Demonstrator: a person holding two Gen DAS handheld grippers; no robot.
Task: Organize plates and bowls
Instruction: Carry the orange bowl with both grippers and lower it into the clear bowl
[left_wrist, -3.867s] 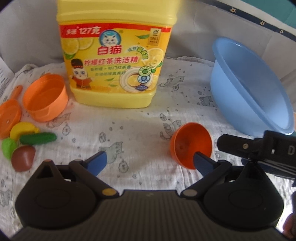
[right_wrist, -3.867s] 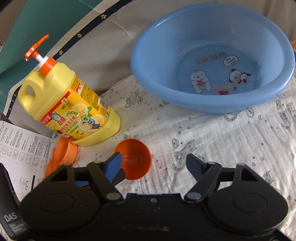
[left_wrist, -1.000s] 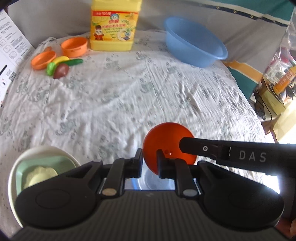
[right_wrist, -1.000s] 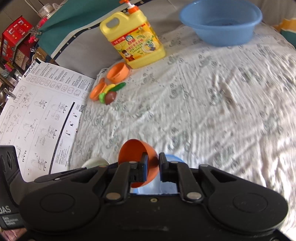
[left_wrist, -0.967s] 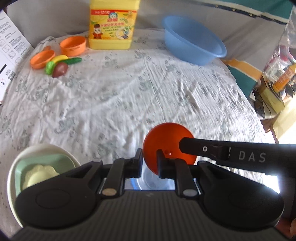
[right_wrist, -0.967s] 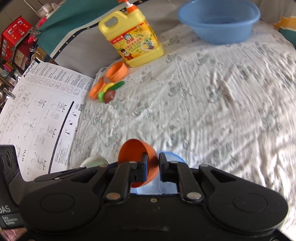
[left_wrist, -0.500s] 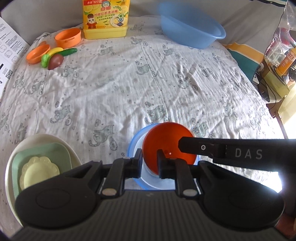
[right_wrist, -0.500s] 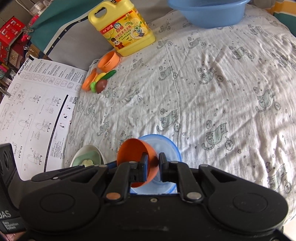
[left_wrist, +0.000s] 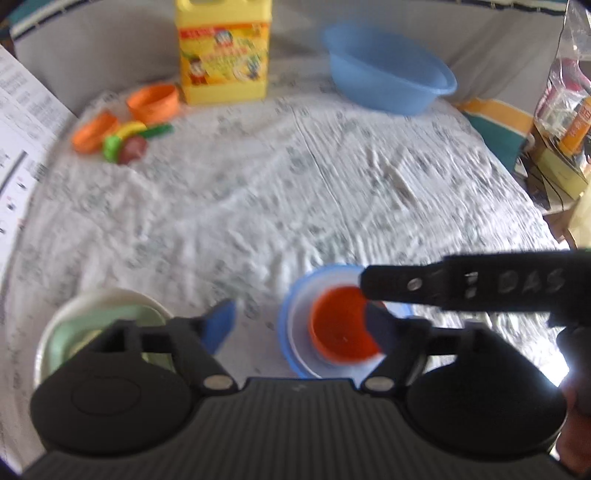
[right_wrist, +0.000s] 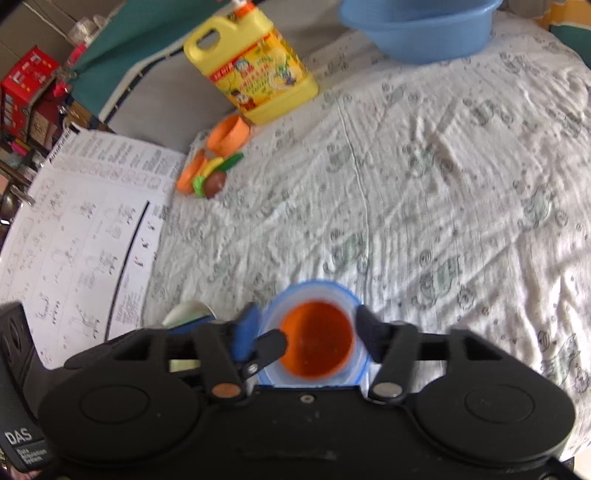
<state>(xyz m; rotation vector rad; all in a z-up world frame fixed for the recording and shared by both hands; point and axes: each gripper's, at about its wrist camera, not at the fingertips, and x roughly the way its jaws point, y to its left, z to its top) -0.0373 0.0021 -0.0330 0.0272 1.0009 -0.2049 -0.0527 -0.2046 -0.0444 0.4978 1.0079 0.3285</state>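
Now orange bowl (right_wrist: 314, 339) rests below parted jaws.

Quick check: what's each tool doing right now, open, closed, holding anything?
Left tool: open, jaws just opened, holding nothing.
Right tool: open, jaws just opened; orange bowl lies between them, released, in the blue-rimmed bowl.

The cloth's (right_wrist: 424, 192) wide middle lies bare and passable; a jug (right_wrist: 255, 70), basin (right_wrist: 421, 26) and toys (right_wrist: 210, 173) crowd its far edge, stacked bowls (right_wrist: 314, 343) the near.
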